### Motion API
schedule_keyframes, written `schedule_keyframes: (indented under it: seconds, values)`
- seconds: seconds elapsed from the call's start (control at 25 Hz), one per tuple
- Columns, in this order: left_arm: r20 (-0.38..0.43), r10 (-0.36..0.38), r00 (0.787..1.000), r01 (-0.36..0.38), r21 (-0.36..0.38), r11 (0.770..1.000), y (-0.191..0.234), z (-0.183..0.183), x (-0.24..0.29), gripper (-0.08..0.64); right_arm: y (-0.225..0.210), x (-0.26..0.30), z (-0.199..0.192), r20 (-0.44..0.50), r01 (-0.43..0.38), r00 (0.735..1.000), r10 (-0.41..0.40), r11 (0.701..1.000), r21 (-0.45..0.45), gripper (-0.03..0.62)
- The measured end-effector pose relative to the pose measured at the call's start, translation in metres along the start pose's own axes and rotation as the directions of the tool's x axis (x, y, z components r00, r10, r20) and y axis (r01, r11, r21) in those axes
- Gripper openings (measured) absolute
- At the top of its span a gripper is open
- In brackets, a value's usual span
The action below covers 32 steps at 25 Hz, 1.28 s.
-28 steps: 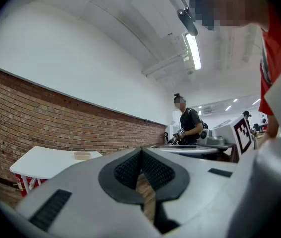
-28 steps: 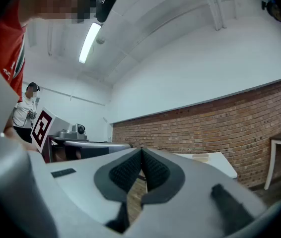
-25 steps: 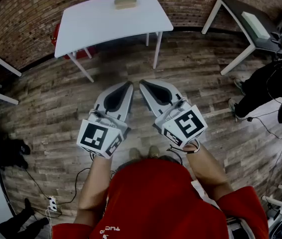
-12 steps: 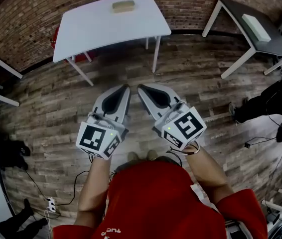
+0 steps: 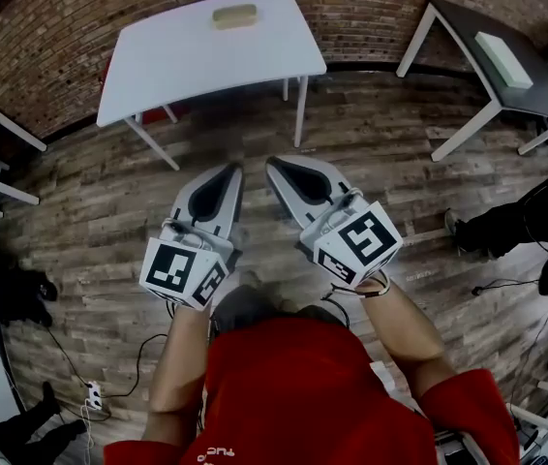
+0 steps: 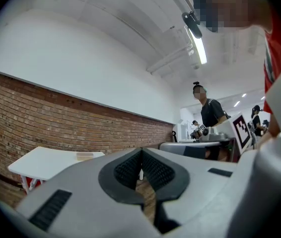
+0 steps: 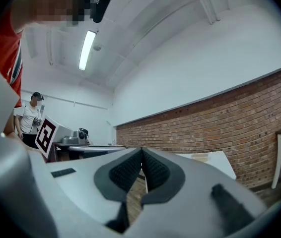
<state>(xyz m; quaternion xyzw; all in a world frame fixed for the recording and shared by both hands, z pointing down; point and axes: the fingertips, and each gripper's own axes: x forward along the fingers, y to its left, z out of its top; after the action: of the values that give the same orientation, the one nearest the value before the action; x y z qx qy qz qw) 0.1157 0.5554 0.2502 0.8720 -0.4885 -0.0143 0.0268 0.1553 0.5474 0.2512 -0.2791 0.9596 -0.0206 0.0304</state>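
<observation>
From the head camera, a person in a red shirt [image 5: 293, 395] holds the left claw [image 5: 228, 170] and right claw [image 5: 274, 163] side by side over the wood floor [image 5: 380, 134]. Both are clenched tight with nothing caught in them, as each gripper view confirms. Since a second ago the left claw has slipped slightly lower and leftward, while the right has barely moved. The tan block [image 5: 234, 15] lies untouched on the white counter [image 5: 177, 56], well ahead of both.
</observation>
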Motion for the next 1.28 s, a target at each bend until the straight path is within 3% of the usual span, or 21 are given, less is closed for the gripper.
schedule_keyframes:
  seconds: [0.44,0.96,1.28]
  values:
    - [0.014,0.004,1.000,-0.004,-0.010,1.000,0.069,-0.004,0.060,0.015,-0.063,0.065,-0.009,-0.006,0.005,1.000,-0.005,1.000,0.000,0.031]
    - [0.004,-0.053,0.999,0.053,-0.015,0.998,0.248,0.012,0.175,0.015,-0.169,0.237,-0.003,0.003,0.056,0.998,-0.056,0.998,-0.022,0.031]
    - [0.002,-0.086,0.996,0.086,-0.037,0.996,0.319,0.010,0.223,0.015,-0.224,0.302,-0.008,-0.009,0.110,0.994,-0.110,0.994,-0.018,0.031]
